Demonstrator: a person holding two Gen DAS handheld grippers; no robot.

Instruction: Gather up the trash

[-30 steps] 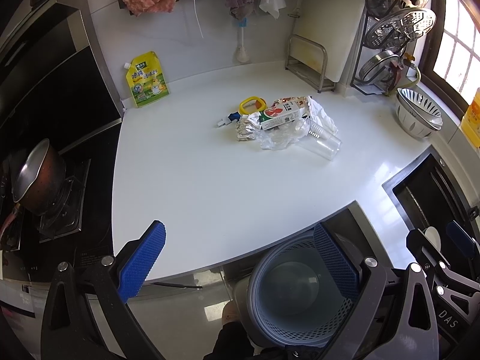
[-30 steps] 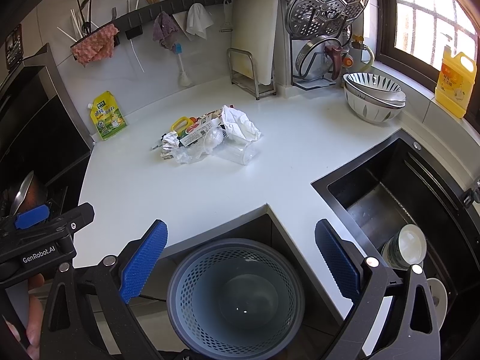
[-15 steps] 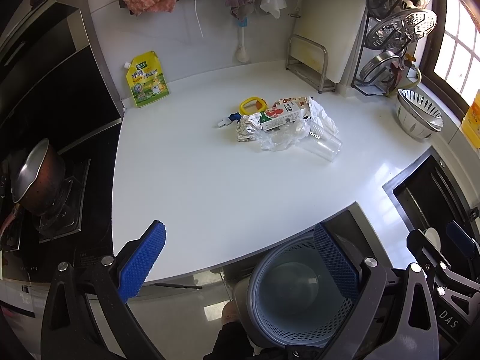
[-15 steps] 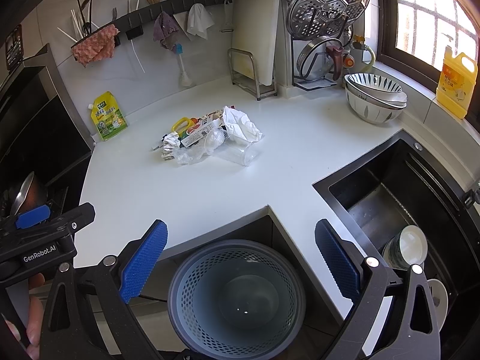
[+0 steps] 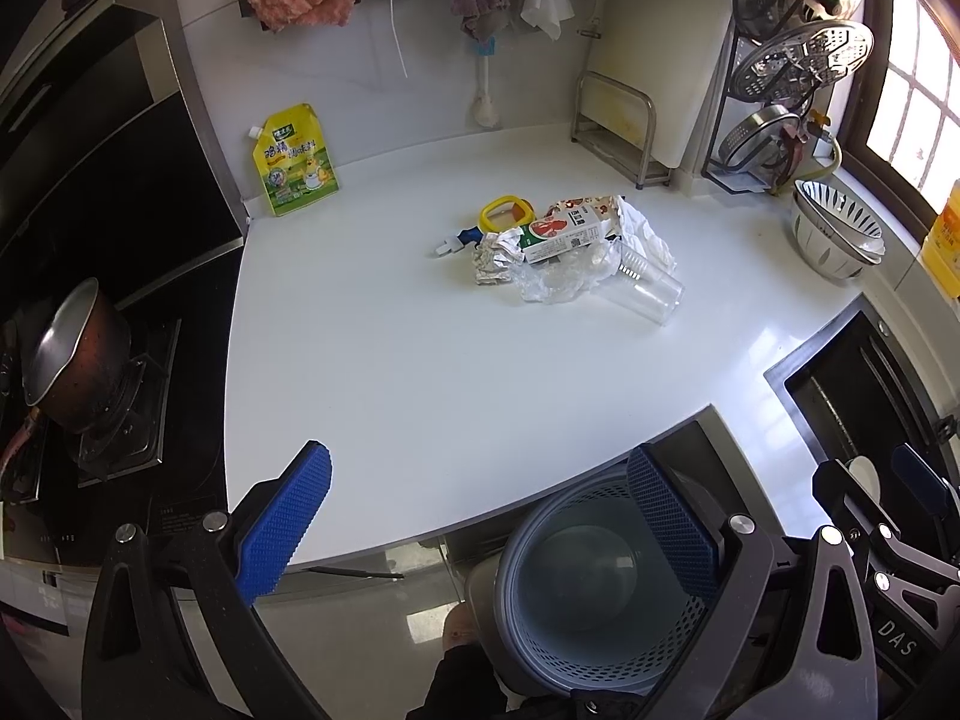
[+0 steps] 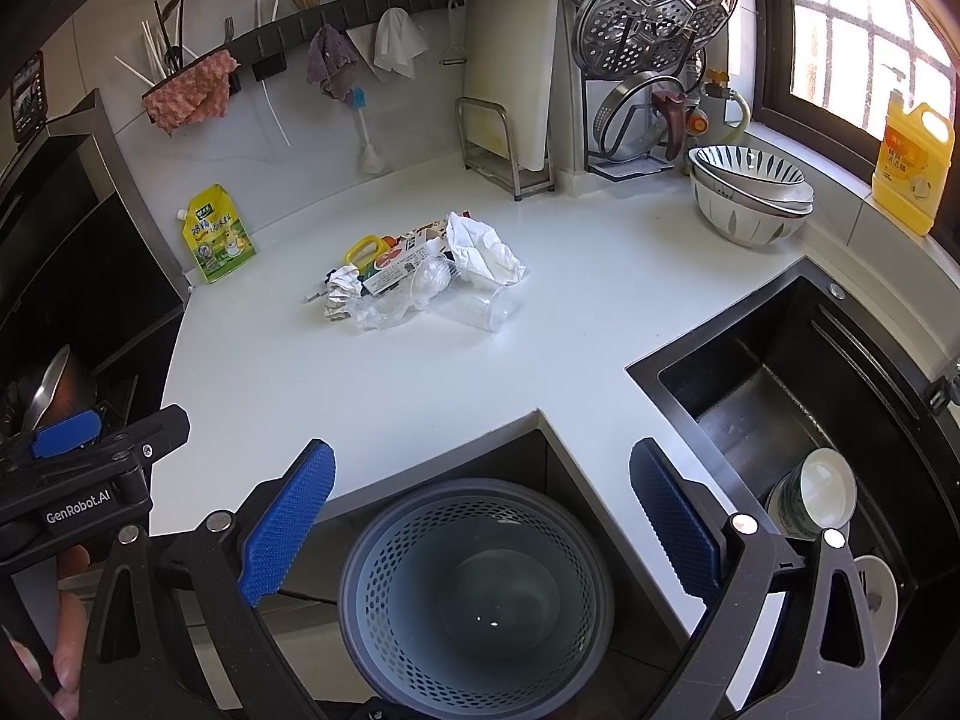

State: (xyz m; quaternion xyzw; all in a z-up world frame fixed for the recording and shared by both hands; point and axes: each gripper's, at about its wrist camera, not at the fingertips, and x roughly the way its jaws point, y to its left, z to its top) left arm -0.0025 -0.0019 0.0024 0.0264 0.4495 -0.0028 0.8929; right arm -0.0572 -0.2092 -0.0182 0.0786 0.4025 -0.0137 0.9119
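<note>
A pile of trash lies mid-counter: a red and white carton point(image 5: 561, 234) point(image 6: 402, 267), crumpled foil point(image 5: 495, 255) point(image 6: 339, 294), a clear plastic cup point(image 5: 645, 294) point(image 6: 474, 309), crumpled white paper point(image 6: 483, 249) point(image 5: 645, 231), clear film point(image 5: 555, 285) and a yellow ring point(image 5: 506, 211) point(image 6: 363, 252). A grey perforated bin point(image 6: 474, 591) point(image 5: 591, 591) stands on the floor below the counter edge, empty. My left gripper point(image 5: 480, 525) and right gripper point(image 6: 480, 525) are both open and empty, held over the near counter edge, far from the pile.
A yellow pouch point(image 5: 294, 162) leans on the back wall. A pot point(image 5: 75, 354) sits on the stove at left. A black sink point(image 6: 798, 408) with dishes is at right, with stacked bowls point(image 6: 750, 195), a rack and a yellow bottle point(image 6: 912, 171) behind.
</note>
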